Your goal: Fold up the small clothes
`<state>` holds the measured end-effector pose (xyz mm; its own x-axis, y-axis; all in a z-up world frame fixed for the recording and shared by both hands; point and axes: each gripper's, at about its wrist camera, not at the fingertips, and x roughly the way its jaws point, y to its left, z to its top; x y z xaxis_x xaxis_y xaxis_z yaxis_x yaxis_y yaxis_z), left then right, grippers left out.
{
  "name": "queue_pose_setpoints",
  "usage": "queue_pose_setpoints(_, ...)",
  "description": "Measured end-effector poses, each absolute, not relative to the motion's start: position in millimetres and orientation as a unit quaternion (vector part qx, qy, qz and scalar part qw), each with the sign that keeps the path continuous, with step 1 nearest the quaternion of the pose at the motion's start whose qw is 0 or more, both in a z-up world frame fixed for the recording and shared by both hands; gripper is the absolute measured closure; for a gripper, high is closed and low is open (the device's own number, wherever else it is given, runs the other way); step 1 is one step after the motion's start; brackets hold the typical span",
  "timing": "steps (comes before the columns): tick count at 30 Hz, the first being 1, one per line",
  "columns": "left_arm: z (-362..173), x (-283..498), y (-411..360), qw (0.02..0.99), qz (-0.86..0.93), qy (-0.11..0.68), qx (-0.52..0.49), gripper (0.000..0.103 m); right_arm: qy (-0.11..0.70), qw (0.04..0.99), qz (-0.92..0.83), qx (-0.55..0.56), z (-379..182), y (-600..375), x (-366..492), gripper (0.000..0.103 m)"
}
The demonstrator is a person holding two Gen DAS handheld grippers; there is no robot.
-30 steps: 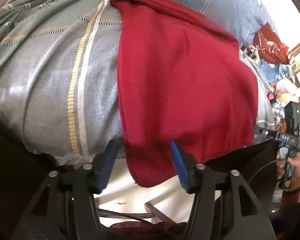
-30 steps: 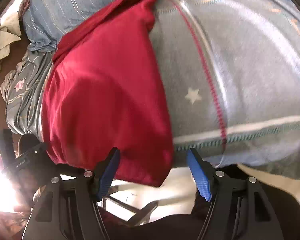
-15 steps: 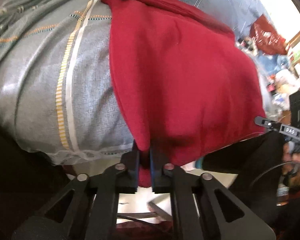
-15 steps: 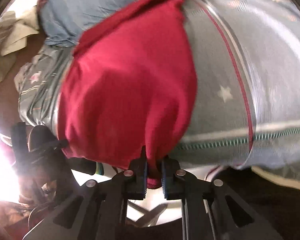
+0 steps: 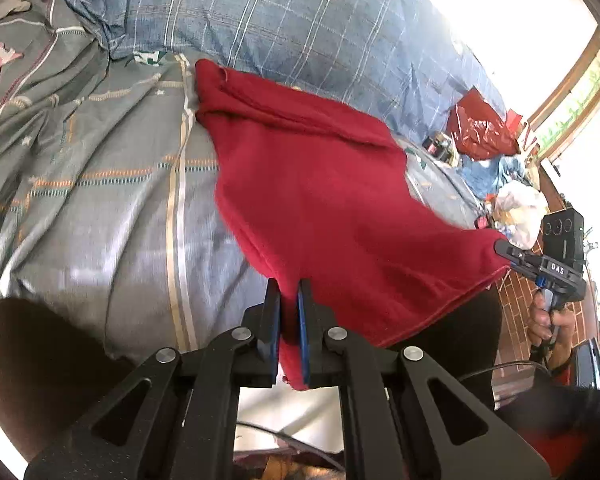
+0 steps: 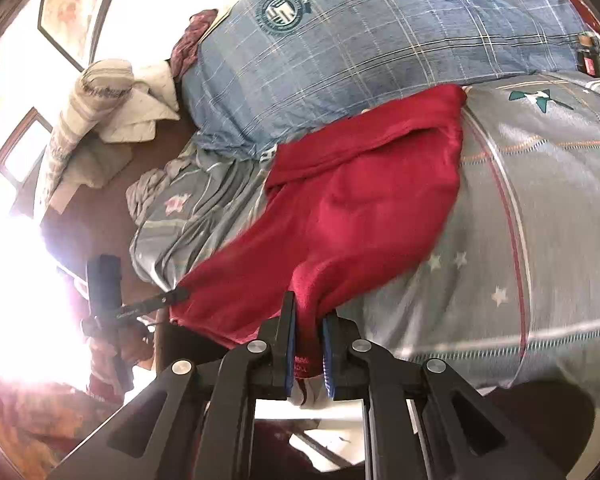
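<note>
A dark red garment lies on the grey patterned bedsheet, its far end bunched against a blue checked pillow. My left gripper is shut on the garment's near left corner and holds it lifted off the bed. My right gripper is shut on the near right corner of the garment, also lifted. Each gripper shows in the other's view: the right one at the cloth's right corner, the left one at the left corner. The near hem hangs stretched between them.
A blue checked pillow lies across the head of the bed. Red and white bags and clutter sit beyond the bed's right side. Pale folded cloths lie on a brown surface to the left. The bed's near edge drops to the floor.
Both grippers went from open around the hanging hem to shut on its corners. They have since lifted the near edge up off the bed's side and toward the pillow.
</note>
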<state>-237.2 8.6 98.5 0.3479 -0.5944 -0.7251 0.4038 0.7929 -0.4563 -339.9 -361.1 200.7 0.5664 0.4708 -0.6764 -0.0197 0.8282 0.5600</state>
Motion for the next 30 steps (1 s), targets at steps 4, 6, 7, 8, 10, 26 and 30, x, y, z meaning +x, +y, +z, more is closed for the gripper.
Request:
queue_pose_setpoints(4,116,-213,-1,0.829,-0.319,0.448,-0.098,0.098,0.419,0.86,0.141,0.255,210,-377,-307,0.093)
queue_pose_setpoints(6,126,-195,-7,0.838,-0.322,0.429,-0.096,0.098,0.4,0.869,0.136,0.258,215,-386,-281,0.093)
queue_pose_setpoints(7,131,-181,-11,0.844,-0.32,0.421,-0.094,0.098,0.389,0.875,0.133,0.256,218,-389,-264,0.093)
queue_pose_setpoints(8,134,-170,-14,0.847,-0.318,0.416,-0.095,0.098,0.383,0.878,0.129,0.255,219,-391,-251,0.093)
queue_pose_setpoints(10,140,-140,-21,0.853,-0.312,0.405,-0.102,0.098,0.375,0.885,0.122,0.249,218,-396,-223,0.093)
queue_pose_setpoints(26,75,54,-63,0.853,-0.227,0.45,-0.133,0.097,0.393,0.871,0.01,0.296,138,-451,-44,0.087)
queue_pose_setpoints(30,63,70,-61,0.843,-0.233,0.461,-0.15,0.087,0.395,0.864,0.005,0.311,113,-464,-32,0.063)
